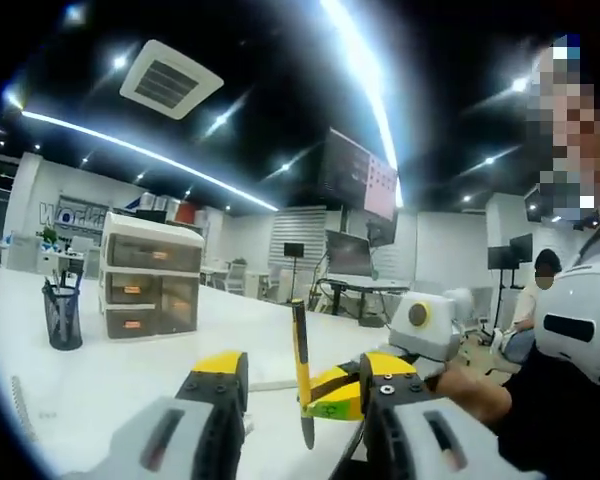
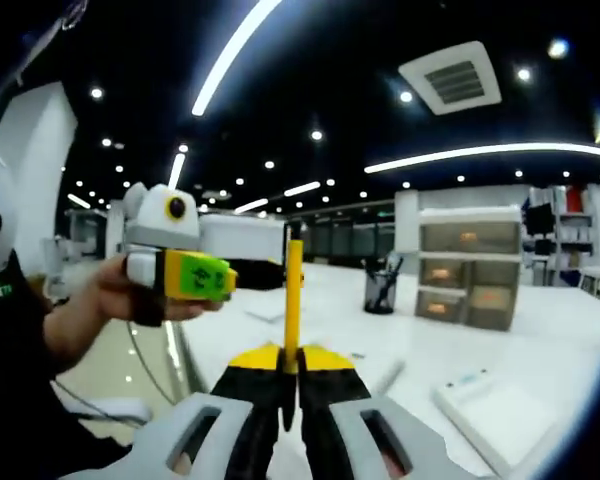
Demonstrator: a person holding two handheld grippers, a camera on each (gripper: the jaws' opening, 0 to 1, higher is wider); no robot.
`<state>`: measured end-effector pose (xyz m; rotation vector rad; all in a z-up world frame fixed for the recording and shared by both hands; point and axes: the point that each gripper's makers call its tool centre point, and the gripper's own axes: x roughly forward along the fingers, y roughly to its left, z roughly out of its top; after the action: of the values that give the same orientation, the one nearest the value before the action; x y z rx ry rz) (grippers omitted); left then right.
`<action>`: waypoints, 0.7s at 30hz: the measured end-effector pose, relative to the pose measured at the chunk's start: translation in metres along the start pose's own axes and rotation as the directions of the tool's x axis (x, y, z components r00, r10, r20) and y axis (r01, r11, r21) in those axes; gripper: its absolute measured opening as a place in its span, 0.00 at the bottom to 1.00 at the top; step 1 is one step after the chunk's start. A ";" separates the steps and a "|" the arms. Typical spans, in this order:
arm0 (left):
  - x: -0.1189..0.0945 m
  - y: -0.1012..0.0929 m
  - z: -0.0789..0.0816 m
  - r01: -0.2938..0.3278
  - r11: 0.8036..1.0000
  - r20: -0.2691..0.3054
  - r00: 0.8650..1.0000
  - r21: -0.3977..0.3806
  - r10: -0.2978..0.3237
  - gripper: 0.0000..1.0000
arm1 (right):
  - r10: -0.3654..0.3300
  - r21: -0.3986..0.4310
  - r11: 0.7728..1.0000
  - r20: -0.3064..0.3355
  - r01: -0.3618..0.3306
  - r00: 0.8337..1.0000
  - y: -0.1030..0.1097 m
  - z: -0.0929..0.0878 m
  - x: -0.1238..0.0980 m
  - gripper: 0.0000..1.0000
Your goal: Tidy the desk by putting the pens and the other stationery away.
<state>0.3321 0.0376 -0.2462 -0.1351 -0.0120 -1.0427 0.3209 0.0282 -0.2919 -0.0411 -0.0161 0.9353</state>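
right claw [image 2: 291,385] – clenched on upright yellow pen [image 2: 293,300] | left claw [image 1: 305,385] – released, holds nothing | mesh pen cup [image 2: 380,290] at 2 o'clock beside drawer unit [image 2: 468,270] on white bench [image 2: 540,330]

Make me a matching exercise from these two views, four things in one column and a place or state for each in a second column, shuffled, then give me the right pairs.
Things:
1. yellow pen
2. mesh pen cup
3. drawer unit
4. left gripper

Places or states:
A. stands on the white desk, with three translucent drawers
B. upright, clamped between the jaws of the right gripper
C. jaws apart, holding nothing
D. black, on the desk beside the drawers, with pens in it

Pairs: 1-B, 2-D, 3-A, 4-C
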 end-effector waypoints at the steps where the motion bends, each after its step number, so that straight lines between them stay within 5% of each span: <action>1: 0.001 0.000 -0.001 0.002 1.000 -0.002 1.000 -0.002 -0.002 0.41 | 0.002 -0.003 1.000 -0.002 -0.002 1.000 0.001 -0.001 0.001 0.04; 21: -0.004 0.006 -0.021 -0.003 1.000 -0.040 0.999 -0.009 0.002 0.14 | 0.033 0.015 0.999 -0.007 -0.033 0.999 0.013 -0.007 0.008 0.04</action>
<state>0.3340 0.0418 -0.2685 -0.1226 0.0292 -1.0429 0.3157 0.0423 -0.2998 -0.0316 -0.0019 0.9685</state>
